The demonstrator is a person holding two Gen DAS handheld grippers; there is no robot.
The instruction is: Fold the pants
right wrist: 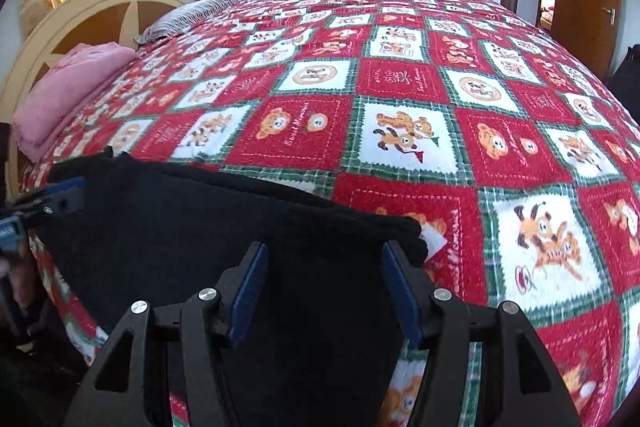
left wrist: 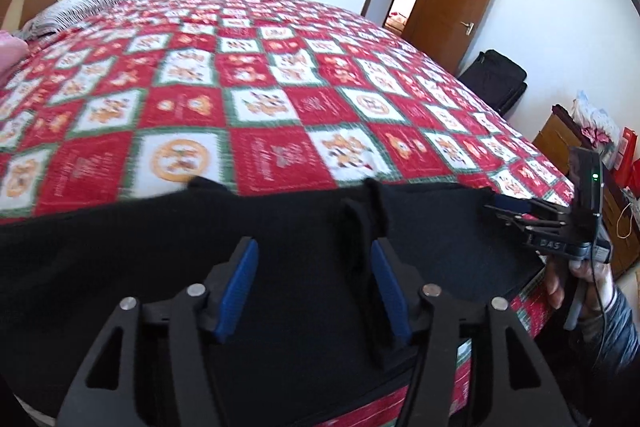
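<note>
While the black pants (left wrist: 160,247) lie folded along the near edge of the red-and-white quilt (left wrist: 280,87), the left gripper (left wrist: 316,287) tilts down over them, jaws apart, nothing btwn the blue pads. To the right, the right gripper (right wrist: 324,287) angles down likewise at the pants' right end, jaws apart, gripping nothing; a hand (left wrist: 588,287) holds it.

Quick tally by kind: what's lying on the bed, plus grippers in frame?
Black pants: 1
Pink folded blanket: 1
Striped grey pillow: 1
Handheld grippers: 2, the left gripper and the right gripper, both with jaws open over the pants
Total: 5, all on or above the red patchwork bedspread
</note>
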